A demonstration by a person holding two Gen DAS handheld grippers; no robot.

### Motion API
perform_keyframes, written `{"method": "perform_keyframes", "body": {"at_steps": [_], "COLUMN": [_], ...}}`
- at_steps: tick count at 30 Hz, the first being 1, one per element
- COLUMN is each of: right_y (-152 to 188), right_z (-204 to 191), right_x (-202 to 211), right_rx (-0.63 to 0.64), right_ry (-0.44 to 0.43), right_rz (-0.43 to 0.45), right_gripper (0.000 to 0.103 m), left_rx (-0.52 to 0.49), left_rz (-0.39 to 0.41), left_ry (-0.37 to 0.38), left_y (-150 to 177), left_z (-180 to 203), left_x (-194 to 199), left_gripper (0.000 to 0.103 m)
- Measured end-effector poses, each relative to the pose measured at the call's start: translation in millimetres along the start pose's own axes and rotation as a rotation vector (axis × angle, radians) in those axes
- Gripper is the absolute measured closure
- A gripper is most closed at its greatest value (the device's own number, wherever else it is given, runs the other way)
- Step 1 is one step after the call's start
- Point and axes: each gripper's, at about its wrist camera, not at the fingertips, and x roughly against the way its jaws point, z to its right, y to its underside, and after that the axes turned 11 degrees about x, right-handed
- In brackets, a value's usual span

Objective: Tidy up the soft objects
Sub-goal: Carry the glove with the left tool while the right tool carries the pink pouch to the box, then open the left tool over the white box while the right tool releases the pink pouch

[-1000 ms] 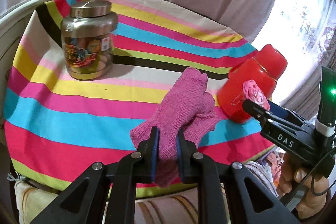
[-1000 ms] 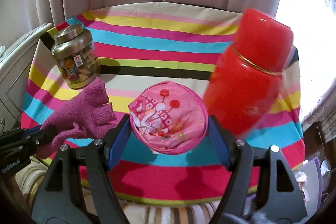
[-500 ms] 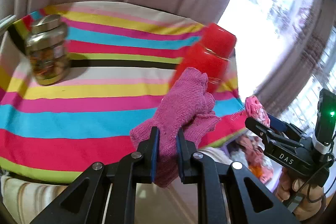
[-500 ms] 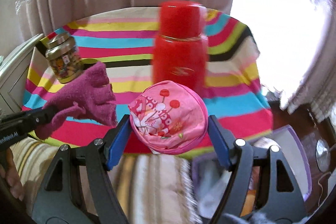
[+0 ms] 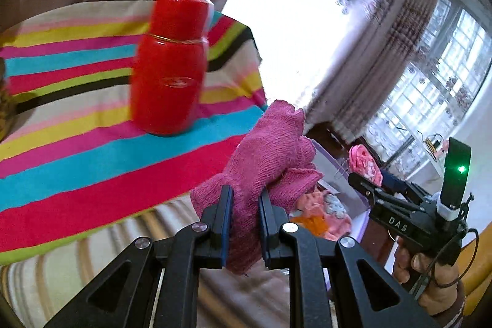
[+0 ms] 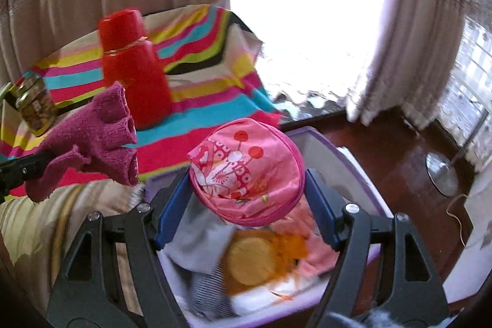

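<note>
jaws of the left gripper (image 5: 244, 220) are pressed onto the cuff of a magenta knit glove (image 5: 270, 156), which stands up past the edge of the striped tablecloth (image 5: 77, 149). the right gripper (image 6: 247, 192) is spread wide yet pinches a round pink pouch (image 6: 246, 171) by its sides, above a purple-rimmed bin (image 6: 363, 174) that holds orange, pink and grey soft things. a red flask (image 5: 169, 63) stands on the cloth. a hand (image 5: 430, 282) grips the right tool's handle.
</note>
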Motion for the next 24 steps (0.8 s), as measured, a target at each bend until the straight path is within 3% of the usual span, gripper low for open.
{"method": "perform_keyframes", "body": {"at_steps": [8,13,16,19,24], "right_y": [13.1,18.1,21.7,24.3,33.2], "right_z": [25.0,30.1,31.2,29.1,21.6], "right_x": [1.3,-0.3,-2.4,-1.0,10.9], "right_rx": [-0.047,-0.068,-0.084,-0.092,-0.1], "right_ry": [0.026,0.031,0.026,0.032,0.034], "right_rz": [-0.01,-0.025,-0.043,-0.053,-0.072], "right_gripper": [0.026,0.025,0.022,0.019,0.018], "left_rx": [0.009,0.044,0.053,0.076,0.126], "left_rz": [-0.074,-0.125,-0.138,-0.149,-0.193], "left_ry": [0.013,0.013,0.018,0.025,0.068], "left_y": [0.3,1.2,6.0,10.6,39.5], "left_z": [26.8,29.1,28.5,25.6,17.7], "left_x": [-46.0,-73.7,-75.3,-68.5,-44.3], "left_gripper": [0.084,0.056,0.046,0.038,0.036]}}
